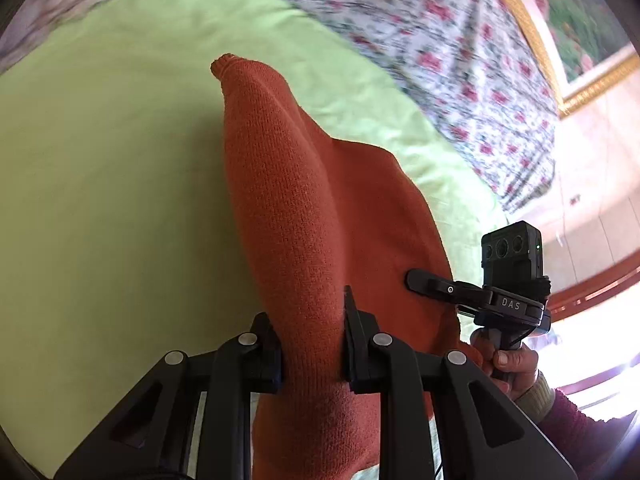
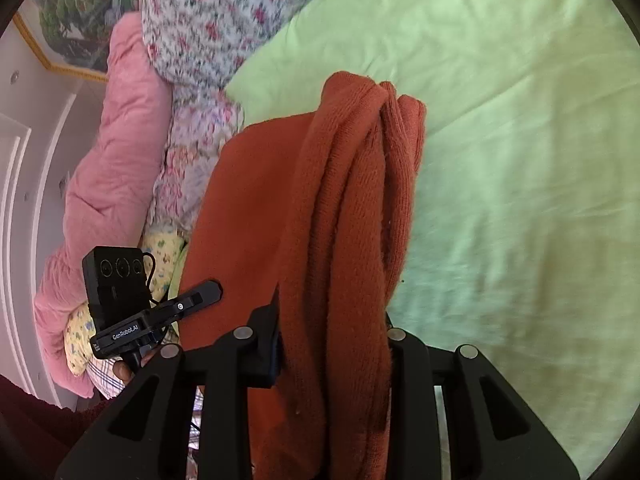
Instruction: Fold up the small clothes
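Observation:
A rust-orange knit sweater (image 1: 304, 200) hangs lifted above the green bed sheet (image 1: 100, 180). My left gripper (image 1: 312, 328) is shut on a thick fold of it; a sleeve end points away at the top. The right gripper (image 1: 432, 286) shows at the right of the left wrist view, at the sweater's edge. In the right wrist view my right gripper (image 2: 332, 340) is shut on bunched folds of the same sweater (image 2: 352, 200). The left gripper (image 2: 200, 296) shows at lower left there, against the flat part of the sweater.
A floral quilt (image 1: 440, 40) lies along the far side of the bed. A pink quilt (image 2: 116, 168) and a yellow patterned pillow (image 2: 80, 336) lie beside it. A framed picture (image 1: 580, 20) hangs on the wall. The green sheet (image 2: 520, 160) spreads to the right.

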